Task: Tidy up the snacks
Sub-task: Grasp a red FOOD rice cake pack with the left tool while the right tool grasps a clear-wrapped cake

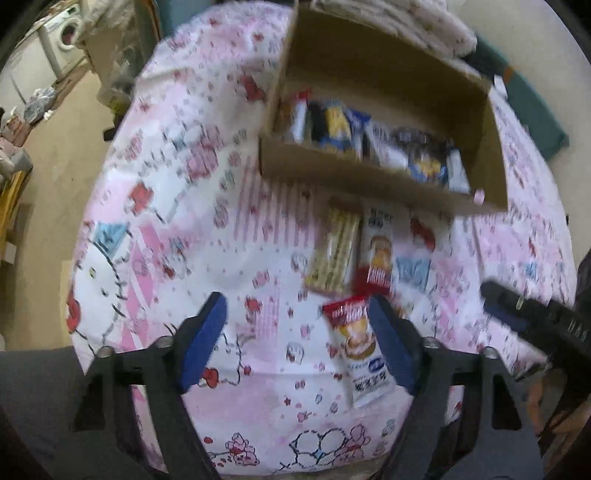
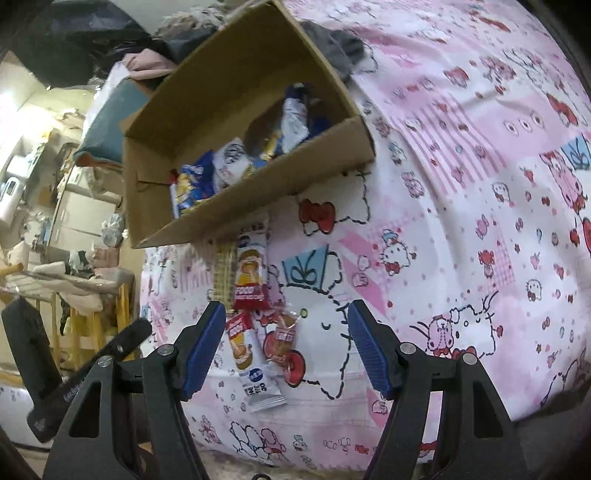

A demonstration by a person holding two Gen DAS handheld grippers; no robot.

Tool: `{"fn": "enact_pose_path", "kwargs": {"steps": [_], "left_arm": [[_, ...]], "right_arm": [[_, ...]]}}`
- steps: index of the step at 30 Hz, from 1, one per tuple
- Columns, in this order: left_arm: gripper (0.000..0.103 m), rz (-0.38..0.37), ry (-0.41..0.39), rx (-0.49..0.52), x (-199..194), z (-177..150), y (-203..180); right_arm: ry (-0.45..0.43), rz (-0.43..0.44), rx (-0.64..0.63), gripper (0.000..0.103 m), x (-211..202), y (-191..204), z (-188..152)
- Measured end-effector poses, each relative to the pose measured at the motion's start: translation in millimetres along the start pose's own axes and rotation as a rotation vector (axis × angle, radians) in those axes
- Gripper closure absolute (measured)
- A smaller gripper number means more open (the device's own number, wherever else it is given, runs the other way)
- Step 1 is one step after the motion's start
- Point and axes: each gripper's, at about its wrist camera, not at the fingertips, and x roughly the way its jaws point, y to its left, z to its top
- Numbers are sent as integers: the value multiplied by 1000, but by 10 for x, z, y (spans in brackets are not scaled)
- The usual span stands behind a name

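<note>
An open cardboard box (image 1: 369, 181) (image 2: 258, 192) with several snack packets inside lies on a pink cartoon-print bedsheet (image 1: 177, 206) (image 2: 461, 184). In front of it lie a wafer pack (image 1: 334, 253) (image 2: 223, 273), a red-and-white snack packet (image 1: 378, 251) (image 2: 251, 271), a second like packet (image 1: 360, 350) (image 2: 251, 365) nearer me, and a small clear-wrapped snack (image 2: 284, 338). My left gripper (image 1: 297, 332) is open and empty above the sheet, its right finger beside the nearer packet. My right gripper (image 2: 286, 343) is open and empty, with the nearer packet and small snack between its fingers.
The right gripper's body (image 1: 535, 325) shows at the left wrist view's right edge; the left gripper's body (image 2: 74, 373) shows at lower left in the right wrist view. A washing machine (image 1: 66, 33) and floor clutter stand left of the bed. Folded clothes (image 2: 147, 62) lie behind the box.
</note>
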Motion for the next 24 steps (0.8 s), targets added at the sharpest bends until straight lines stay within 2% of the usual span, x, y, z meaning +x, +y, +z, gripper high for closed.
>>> {"fn": "enact_pose_path", "kwargs": {"steps": [2, 5, 8, 13, 17, 18, 20, 24], "left_arm": [[42, 6, 55, 18, 146, -55, -41], [42, -24, 124, 0, 349, -139, -120], [42, -51, 142, 40, 482, -175, -301], [42, 17, 152, 160, 641, -202, -536], [43, 75, 228, 196, 745, -300, -499], [47, 82, 227, 203, 739, -323, -481], [75, 109, 206, 206, 675, -357, -423], [76, 64, 211, 151, 546, -358, -266]], "right_arm": [[2, -8, 17, 32, 24, -18, 21], [4, -11, 30, 32, 51, -24, 50], [5, -17, 29, 32, 63, -36, 65], [5, -24, 38, 32, 77, -66, 74], [11, -26, 45, 32, 101, -69, 82], [15, -27, 42, 32, 115, -62, 79], [36, -29, 31, 32, 171, -33, 73], [126, -28, 2, 32, 386, 41, 11]]}}
